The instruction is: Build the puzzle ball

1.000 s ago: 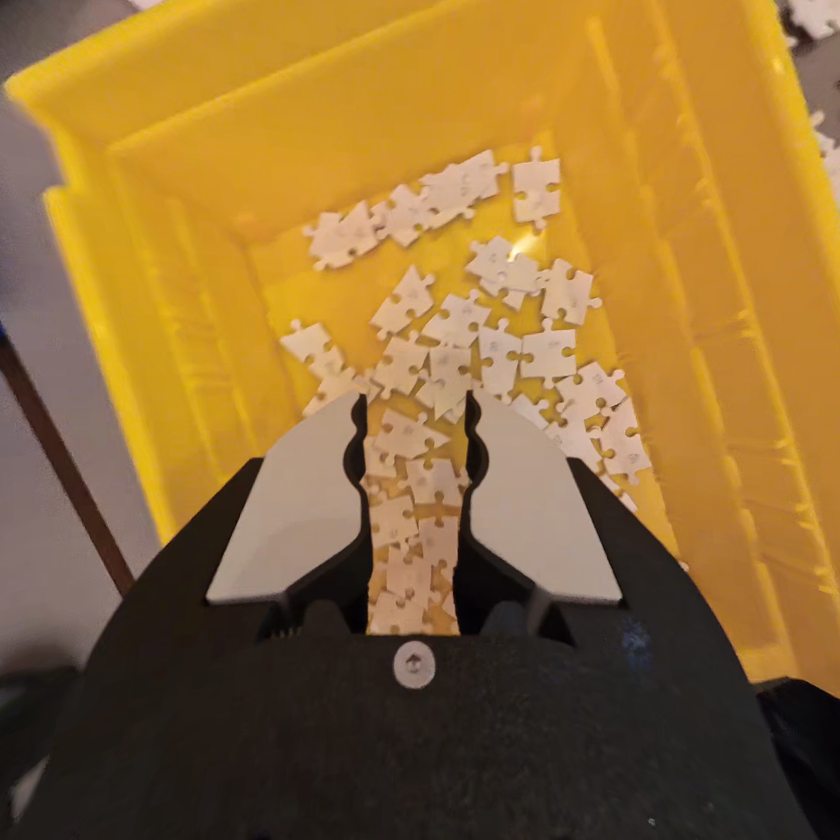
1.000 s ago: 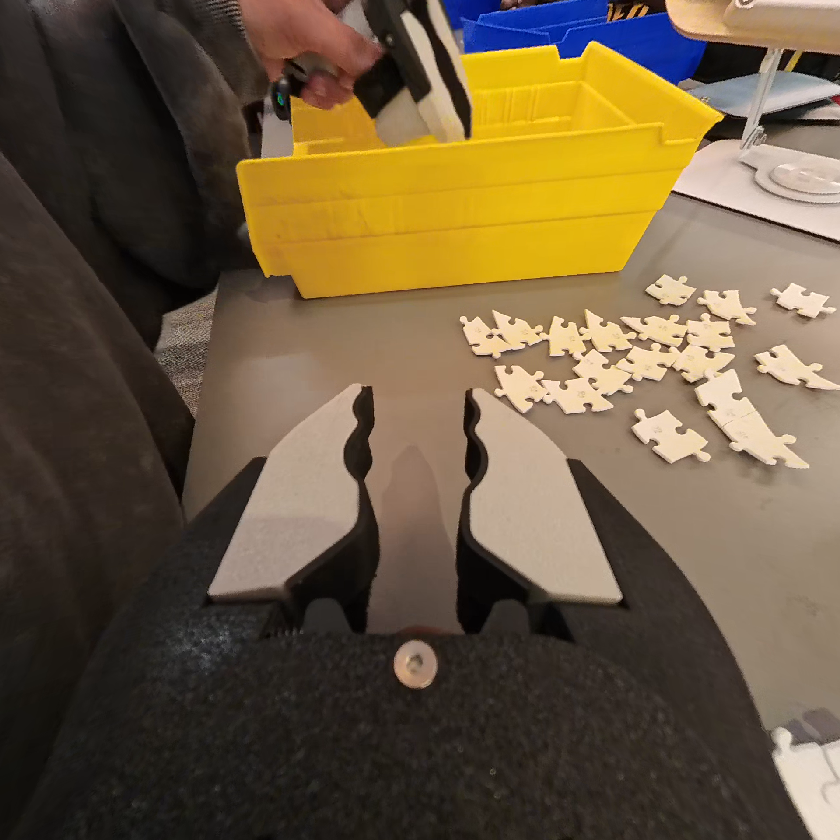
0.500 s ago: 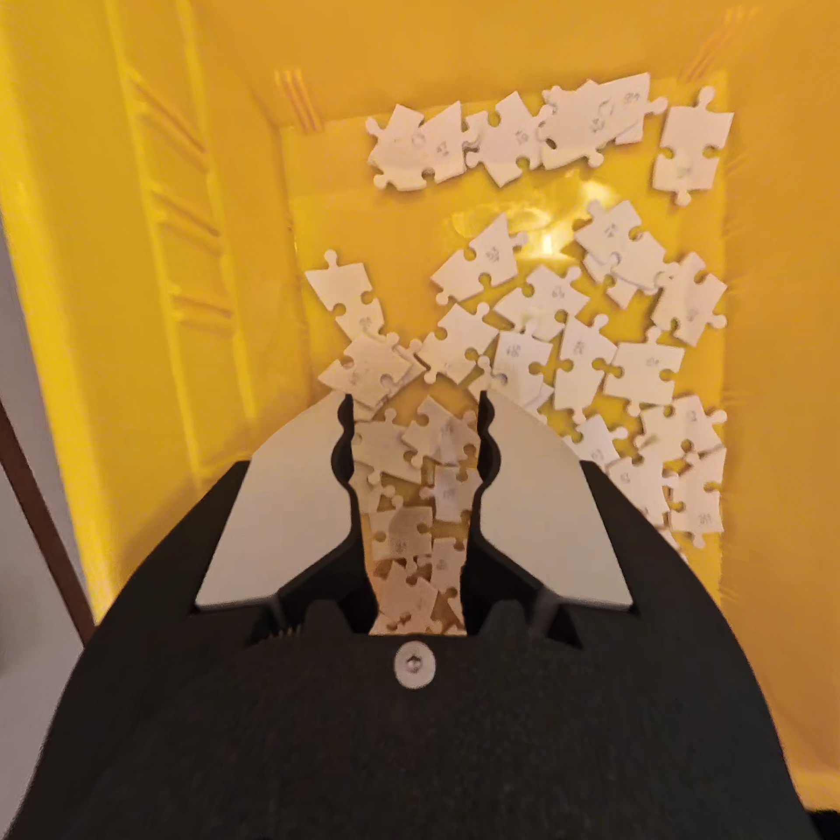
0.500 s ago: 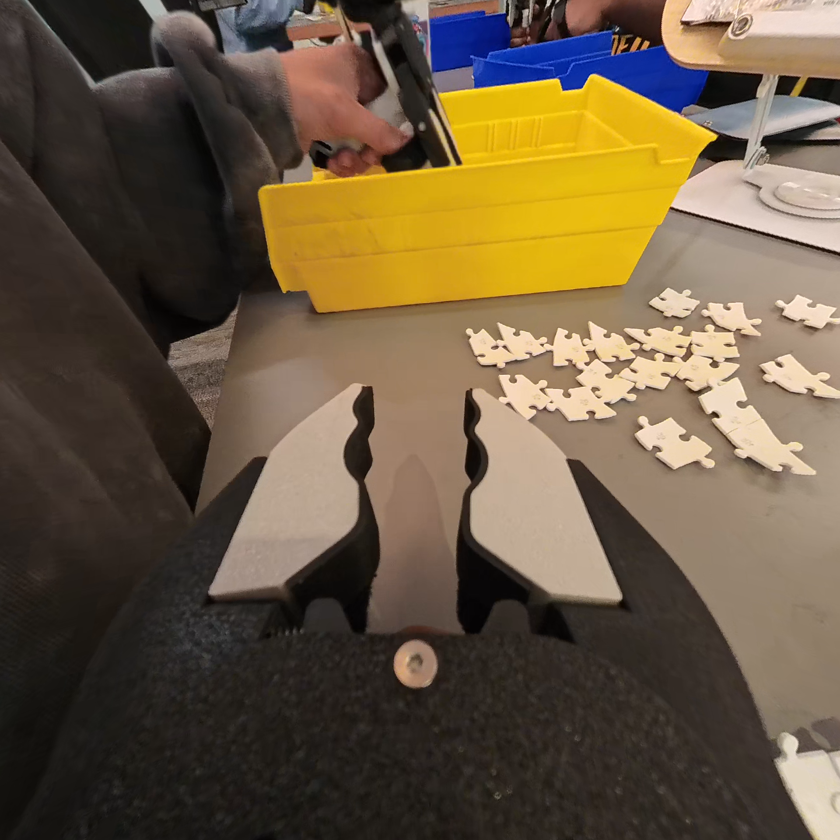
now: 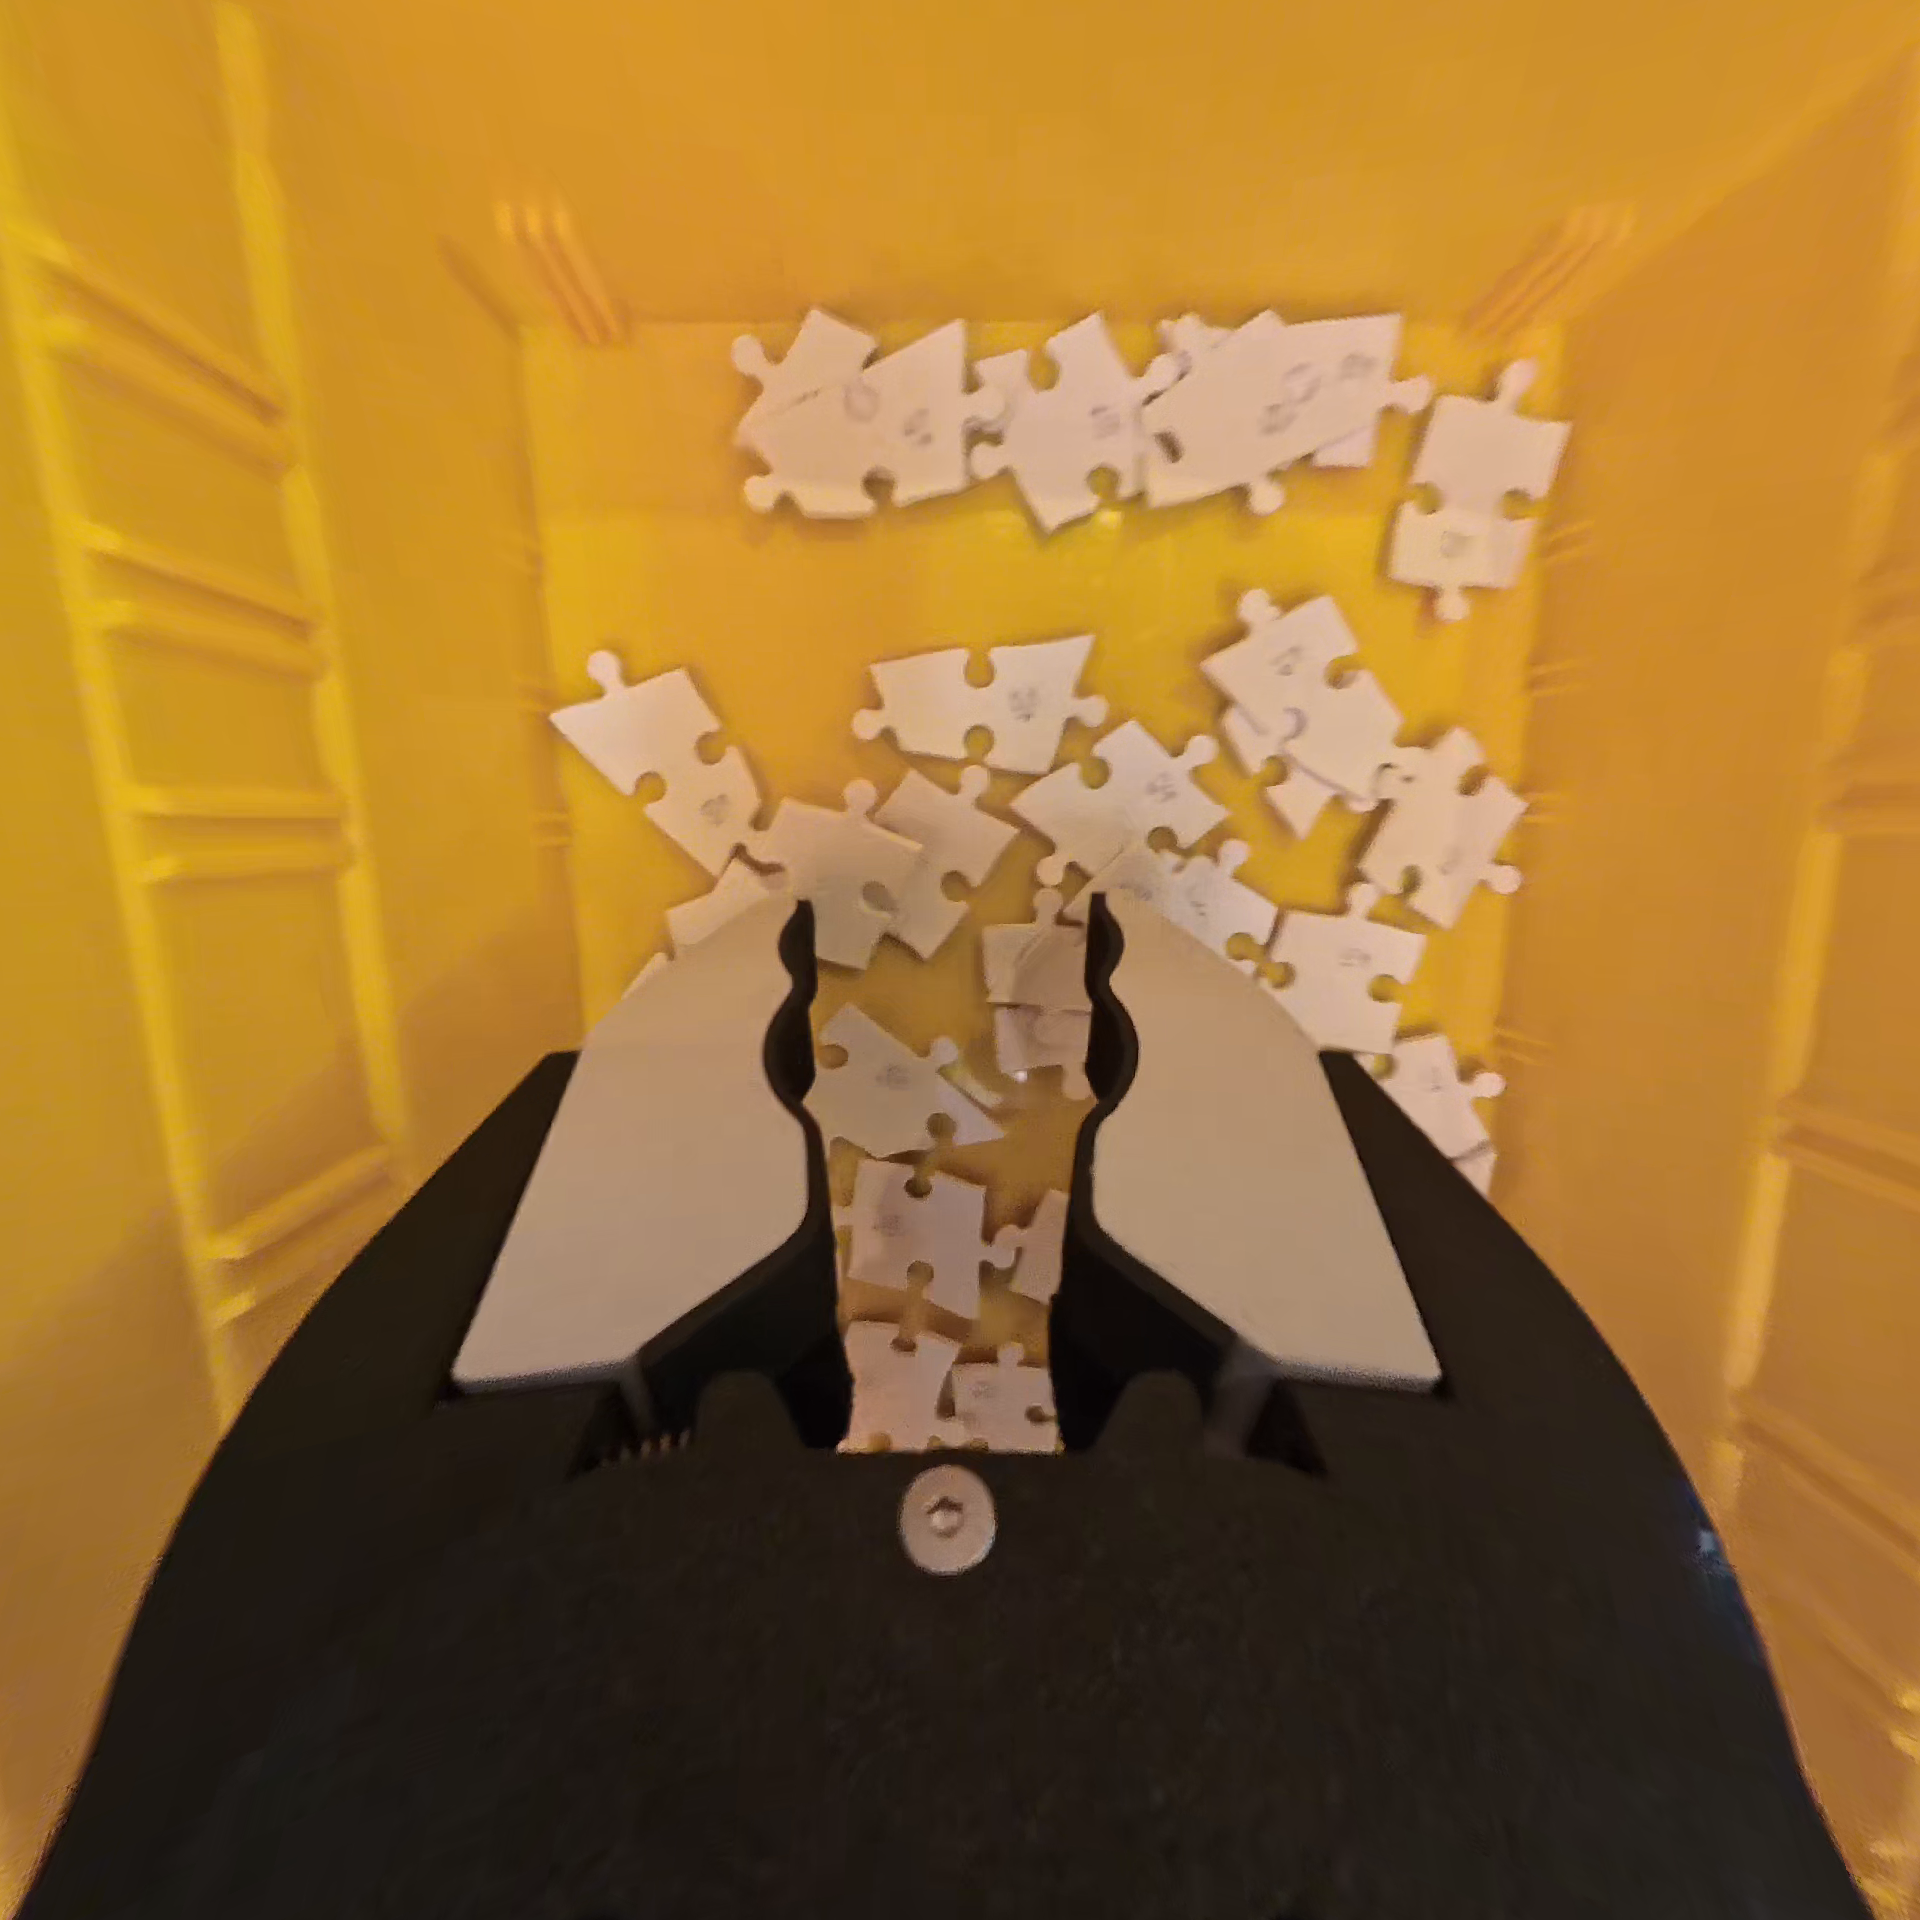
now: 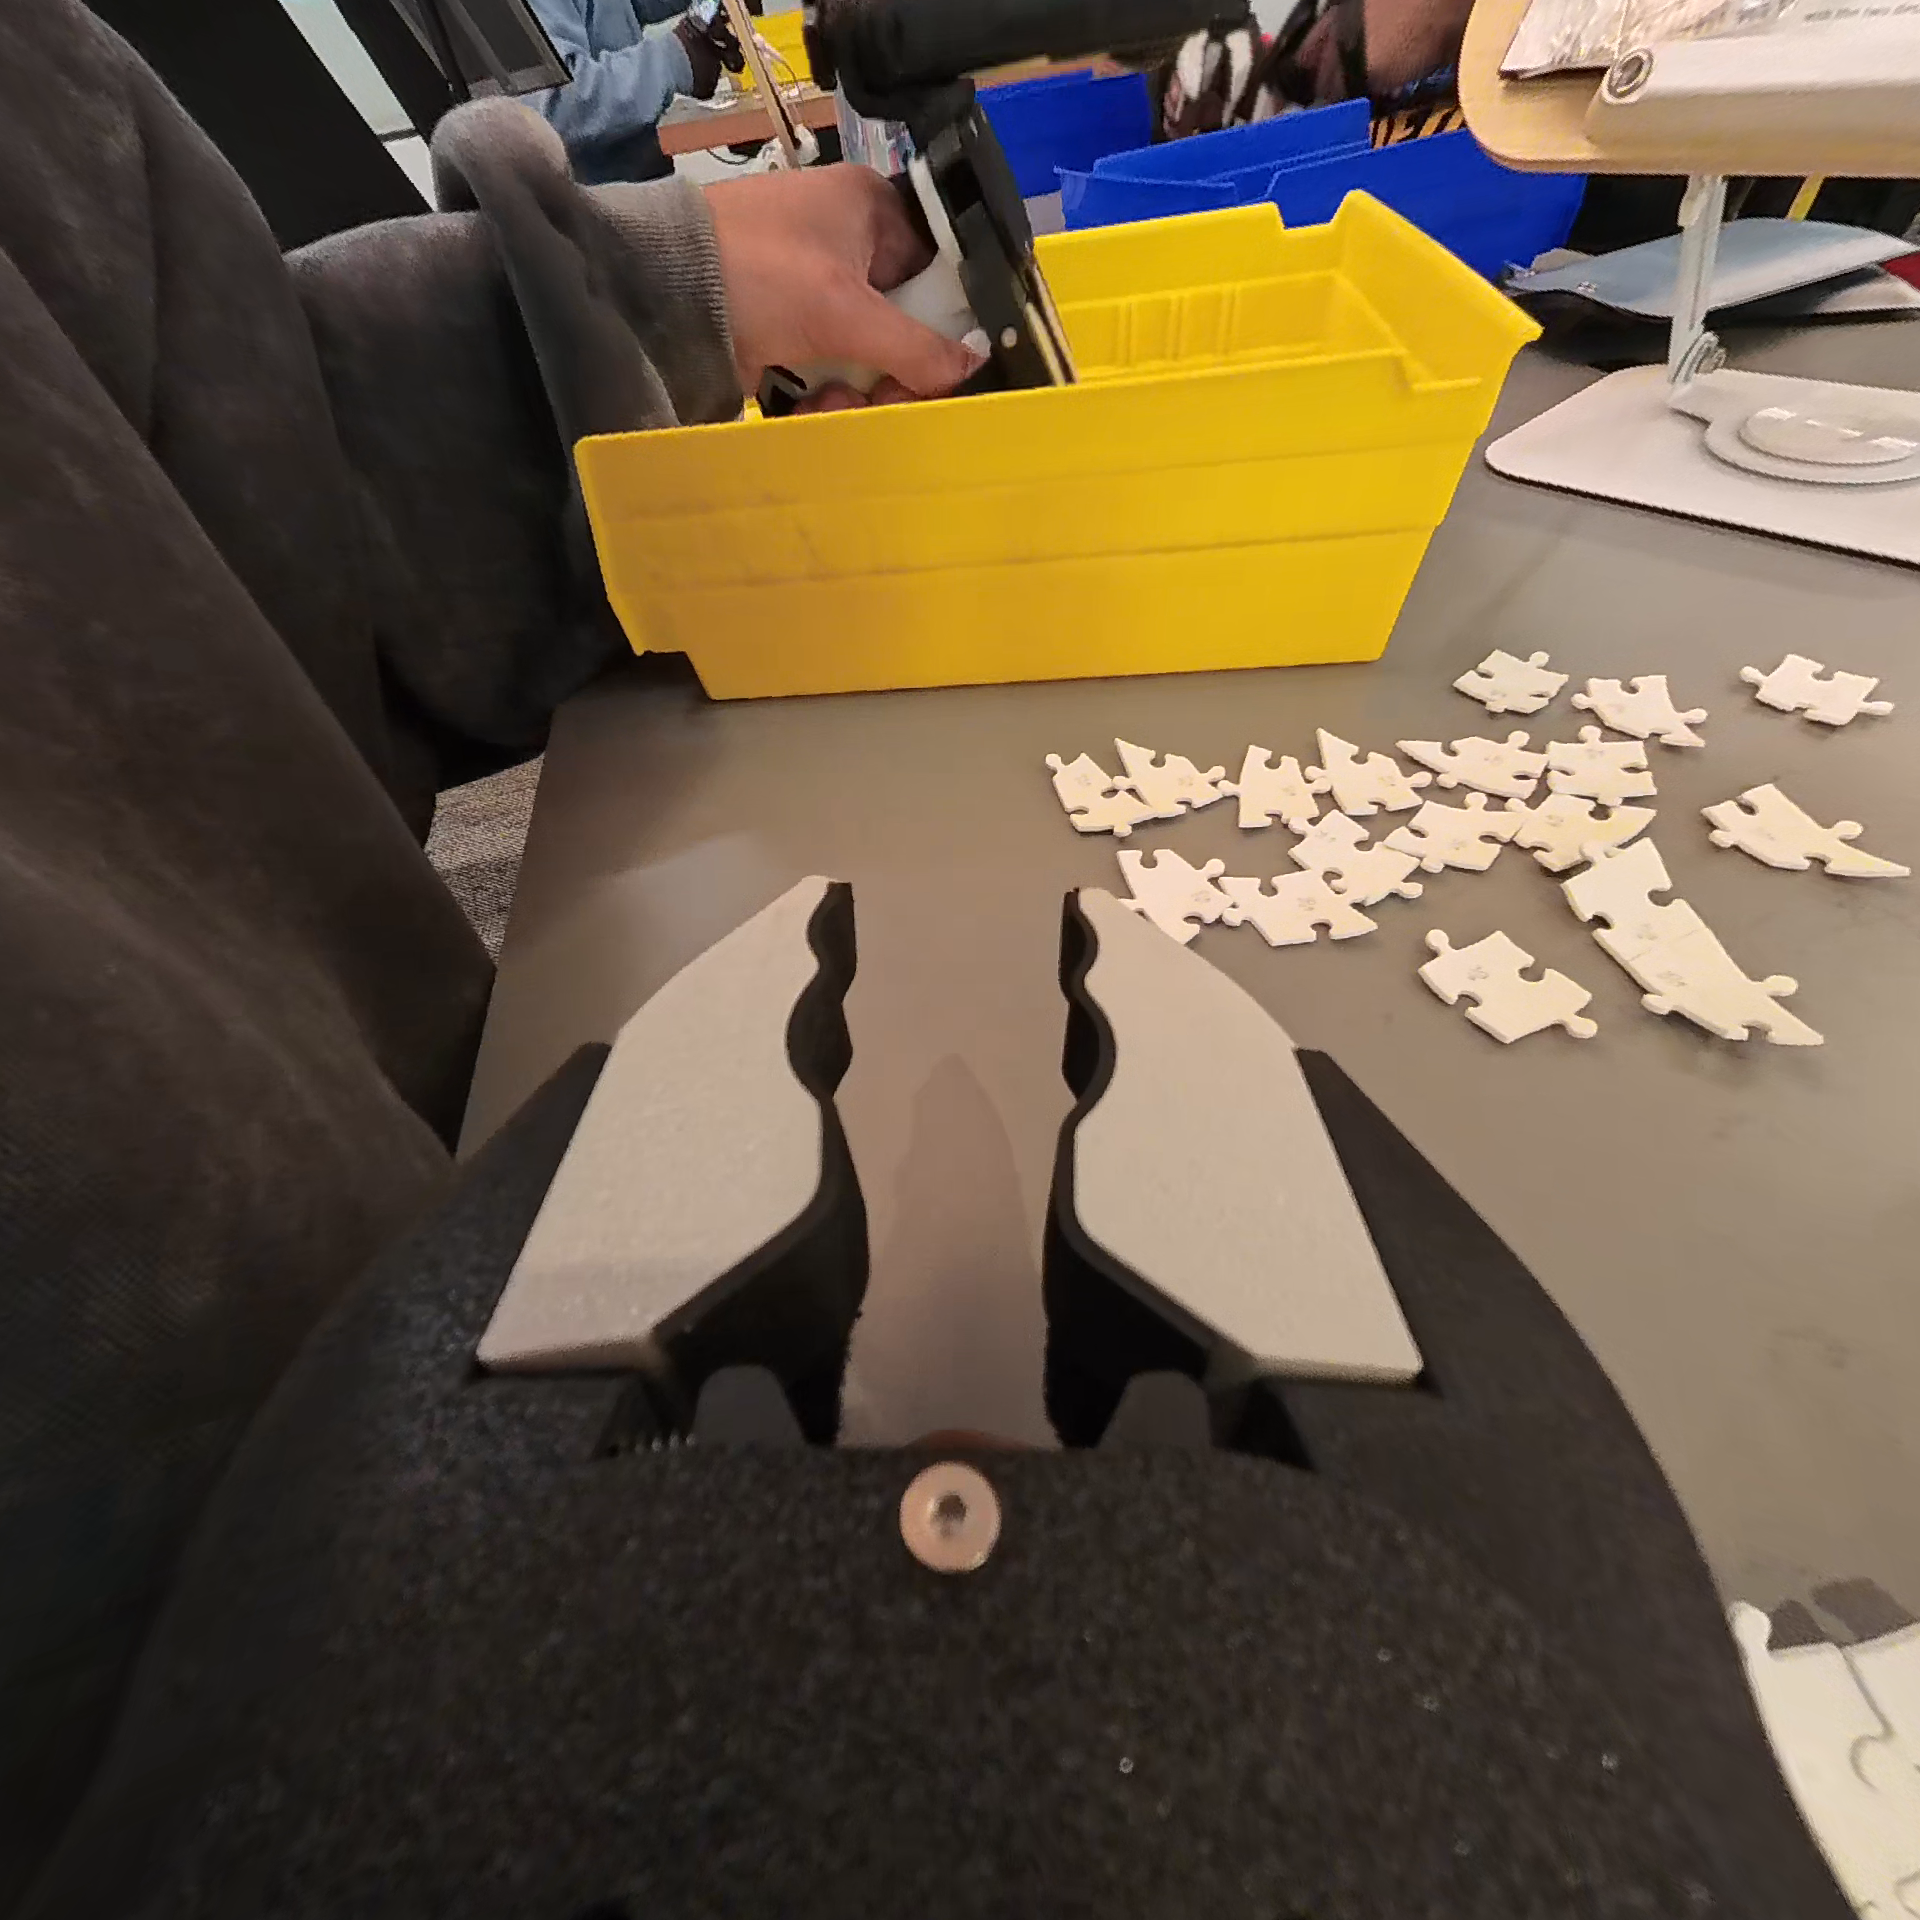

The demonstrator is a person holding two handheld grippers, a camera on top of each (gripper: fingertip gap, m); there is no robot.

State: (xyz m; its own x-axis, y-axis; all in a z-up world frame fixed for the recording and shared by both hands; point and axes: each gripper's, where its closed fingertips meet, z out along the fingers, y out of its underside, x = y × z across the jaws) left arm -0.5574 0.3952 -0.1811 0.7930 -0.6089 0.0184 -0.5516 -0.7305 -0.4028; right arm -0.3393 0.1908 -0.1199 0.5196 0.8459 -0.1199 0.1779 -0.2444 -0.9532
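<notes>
My left gripper (image 5: 945, 909) is open and empty, pointing down inside the yellow bin (image 5: 260, 727), close above several loose white puzzle pieces (image 5: 977, 707) on the bin floor. In the right wrist view the bin (image 6: 1029, 540) stands at the back of the grey table (image 6: 1558, 1195), with the left gripper (image 6: 997, 281) dipping into its left end in a person's hand (image 6: 821, 281). My right gripper (image 6: 956, 904) is open and empty, low over the bare table in front of the bin. Several white puzzle pieces (image 6: 1351, 831) lie on the table to its right.
The table's left edge (image 6: 499, 935) is close to my right gripper, with a dark sleeve (image 6: 208, 727) beside it. A white stand base (image 6: 1714, 447) sits at the back right. Blue bins (image 6: 1299, 166) stand behind the yellow one. White joined pieces (image 6: 1829, 1745) show at the lower right. The gap from one gripper's tips to the other's is roughly 30 centimetres.
My left gripper has gone deeper into the yellow bin, and the pieces look larger and closer. My right gripper has stayed open and nearly still over the table.
</notes>
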